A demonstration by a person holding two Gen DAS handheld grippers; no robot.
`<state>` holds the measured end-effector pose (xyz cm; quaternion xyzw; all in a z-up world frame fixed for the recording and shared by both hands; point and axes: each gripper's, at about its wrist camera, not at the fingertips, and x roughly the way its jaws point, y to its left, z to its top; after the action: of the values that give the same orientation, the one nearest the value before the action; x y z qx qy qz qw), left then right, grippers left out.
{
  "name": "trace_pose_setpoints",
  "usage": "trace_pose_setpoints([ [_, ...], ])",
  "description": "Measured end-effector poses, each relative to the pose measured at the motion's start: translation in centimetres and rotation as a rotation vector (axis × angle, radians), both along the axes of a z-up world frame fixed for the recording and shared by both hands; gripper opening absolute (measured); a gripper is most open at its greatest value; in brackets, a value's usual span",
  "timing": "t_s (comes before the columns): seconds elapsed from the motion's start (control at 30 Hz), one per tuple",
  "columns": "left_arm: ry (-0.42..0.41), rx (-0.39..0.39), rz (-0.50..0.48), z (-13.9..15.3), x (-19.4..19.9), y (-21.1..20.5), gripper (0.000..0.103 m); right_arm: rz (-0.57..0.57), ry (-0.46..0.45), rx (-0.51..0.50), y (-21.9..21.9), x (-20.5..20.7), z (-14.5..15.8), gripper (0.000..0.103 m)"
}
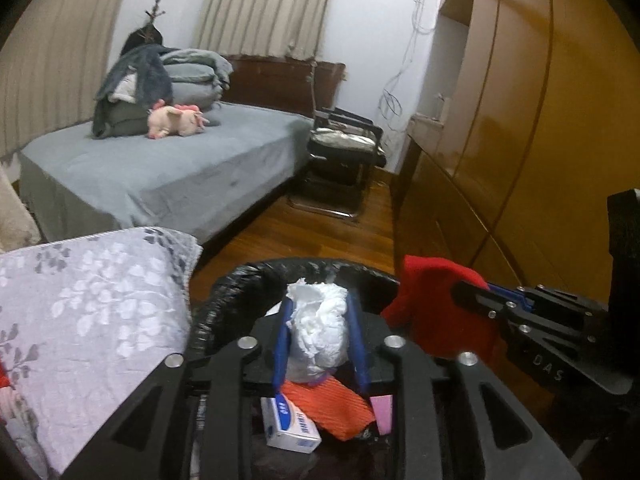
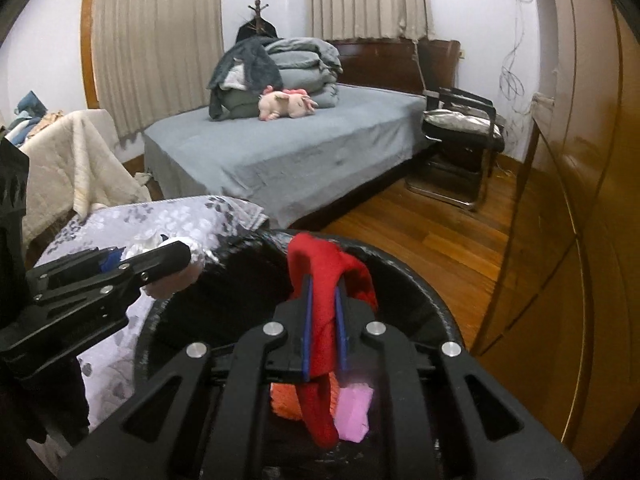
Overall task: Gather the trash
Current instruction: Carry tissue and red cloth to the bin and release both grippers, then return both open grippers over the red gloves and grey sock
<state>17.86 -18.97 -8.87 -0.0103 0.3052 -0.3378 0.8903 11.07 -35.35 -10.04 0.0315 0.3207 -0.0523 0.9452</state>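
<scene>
My left gripper point(image 1: 319, 320) is shut on a crumpled white tissue wad point(image 1: 318, 332) and holds it over the black-lined trash bin point(image 1: 240, 280). My right gripper point(image 2: 323, 308) is shut on a red cloth point(image 2: 324, 280) and holds it over the same bin point(image 2: 420, 276). Inside the bin lie an orange cloth point(image 1: 340, 408), a white and blue box point(image 1: 290, 424) and a pink piece point(image 2: 354, 412). The right gripper with the red cloth point(image 1: 436, 308) shows at the right of the left wrist view. The left gripper point(image 2: 120, 272) shows at the left of the right wrist view.
A table with a grey floral cloth point(image 1: 80, 308) stands left of the bin. A bed point(image 2: 300, 152) with folded bedding and a pink plush toy point(image 2: 286, 106) lies behind. A black chair point(image 2: 460, 140) and a wooden wardrobe point(image 2: 580, 200) stand at the right, on wooden floor.
</scene>
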Motion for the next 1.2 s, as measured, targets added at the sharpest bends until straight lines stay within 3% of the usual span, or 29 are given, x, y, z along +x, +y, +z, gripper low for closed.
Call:
trace_pose_setpoints([
  [0.03, 0.004, -0.002, -0.003, -0.1, 0.0, -0.2, 0.053, -0.006, 0.005, 0.001, -0.2, 0.0, -0.1, 0.019],
  [0.1, 0.006, -0.012, -0.009, -0.1, -0.2, -0.2, 0.062, -0.023, 0.007, 0.004, -0.6, -0.2, -0.3, 0.026],
  [0.23, 0.003, -0.01, 0.005, 0.1, -0.4, 0.6, 0.07, -0.043, -0.004, 0.003, -1.1, -0.8, -0.2, 0.049],
  [0.3, -0.011, -0.007, 0.024, 0.5, -0.7, 1.5, 0.076, -0.048, -0.018, 0.002, -1.2, -1.1, -0.1, 0.072],
  [0.4, -0.034, 0.002, 0.058, 1.3, -1.1, 3.1, 0.087, -0.053, -0.049, -0.017, -0.6, -1.5, 0.6, 0.092],
  [0.53, -0.059, 0.004, 0.119, 2.4, -1.6, 6.1, 0.097, -0.02, -0.086, -0.018, 1.0, -1.6, 1.7, 0.095],
  [0.77, -0.078, 0.035, 0.26, 3.4, -2.8, 13.0, 0.097, 0.057, -0.12, 0.009, 5.0, -0.5, 3.0, 0.096],
  [1.2, -0.076, 0.121, 0.536, 2.0, -5.4, 25.6, 0.097, 0.237, -0.119, 0.038, 15.3, 2.2, 2.8, 0.096],
])
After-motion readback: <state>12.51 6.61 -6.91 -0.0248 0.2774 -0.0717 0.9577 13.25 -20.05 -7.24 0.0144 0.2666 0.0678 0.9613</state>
